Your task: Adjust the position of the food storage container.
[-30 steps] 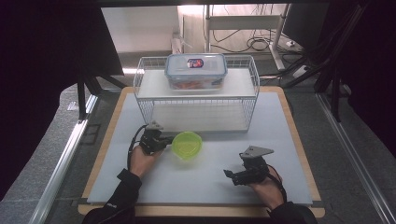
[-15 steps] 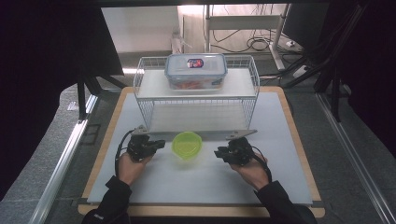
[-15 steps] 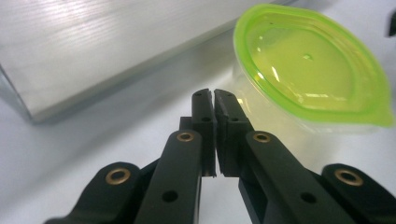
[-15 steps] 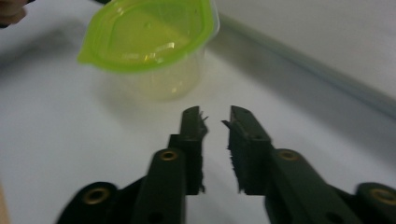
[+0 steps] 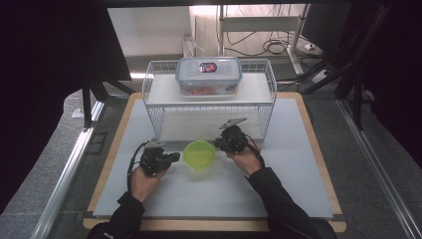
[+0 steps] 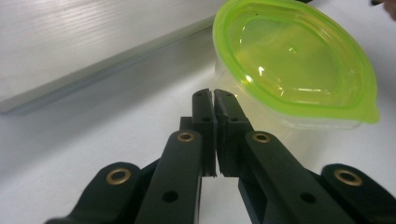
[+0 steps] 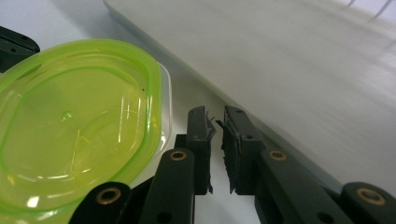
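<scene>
Flanking the green-lidded tub (image 5: 199, 154) on the white mat (image 5: 298, 164), left tongs (image 5: 171, 157) are shut and empty; right tongs (image 5: 217, 145), nearly closed on nothing after just closing, sit equally near.

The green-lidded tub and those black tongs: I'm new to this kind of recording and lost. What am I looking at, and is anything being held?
A person holds two hand-operated grippers. The high view looks down on the white table; the other two pictures come from cameras riding on each gripper. The left gripper is shut on nothing; the right gripper has just been closing, nothing between its jaws. Between them sits a small clear tub with a green lid, unheld. Behind stands a wire rack carrying a lidded food box.
</scene>
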